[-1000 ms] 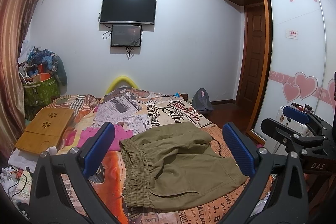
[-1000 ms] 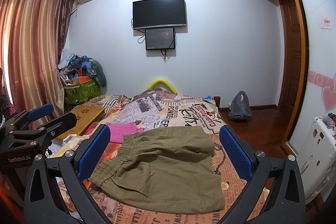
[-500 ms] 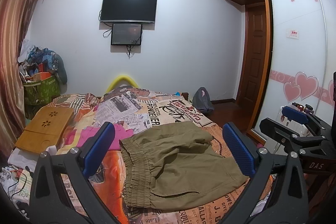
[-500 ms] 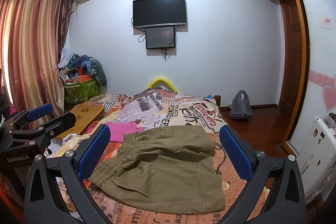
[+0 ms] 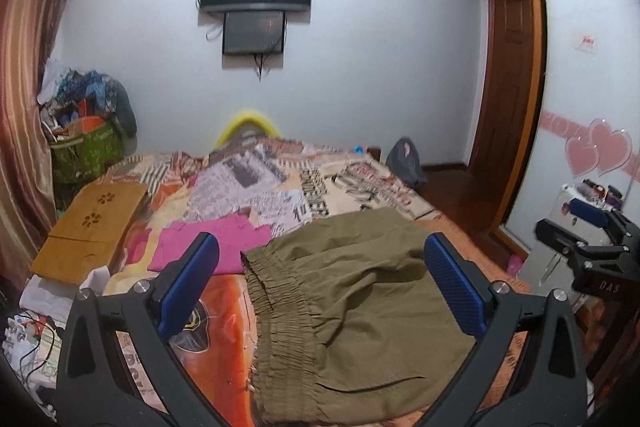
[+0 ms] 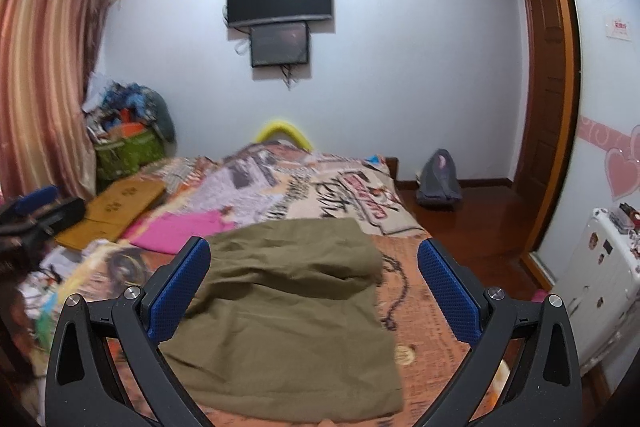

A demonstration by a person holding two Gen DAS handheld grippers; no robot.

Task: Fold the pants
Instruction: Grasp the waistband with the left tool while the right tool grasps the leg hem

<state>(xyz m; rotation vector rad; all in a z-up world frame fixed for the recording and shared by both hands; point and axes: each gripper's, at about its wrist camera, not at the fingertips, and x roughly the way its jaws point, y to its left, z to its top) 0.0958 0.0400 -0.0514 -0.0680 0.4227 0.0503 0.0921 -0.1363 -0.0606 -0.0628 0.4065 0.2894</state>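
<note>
Olive-green pants (image 5: pixel 352 311) lie on the bed, folded over, with the elastic waistband on the left in the left wrist view. They also show in the right wrist view (image 6: pixel 288 315). My left gripper (image 5: pixel 320 283) is open and empty, above the waistband end. My right gripper (image 6: pixel 312 291) is open and empty, above the pants' leg end. The right gripper shows at the right edge of the left wrist view (image 5: pixel 588 239). The left gripper shows blurred at the left edge of the right wrist view (image 6: pixel 36 211).
The bed has a newsprint-pattern cover (image 5: pixel 304 195). A pink garment (image 5: pixel 216 243) lies beside the waistband. A wooden lap tray (image 5: pixel 92 227) sits at the bed's left. A white cabinet (image 6: pixel 600 283) stands to the right, a grey bag (image 6: pixel 438 179) on the floor.
Both grippers have moved forward and lower toward the pants, which now look larger. The right wrist view has shifted right and is blurred. The jaws stay open.
</note>
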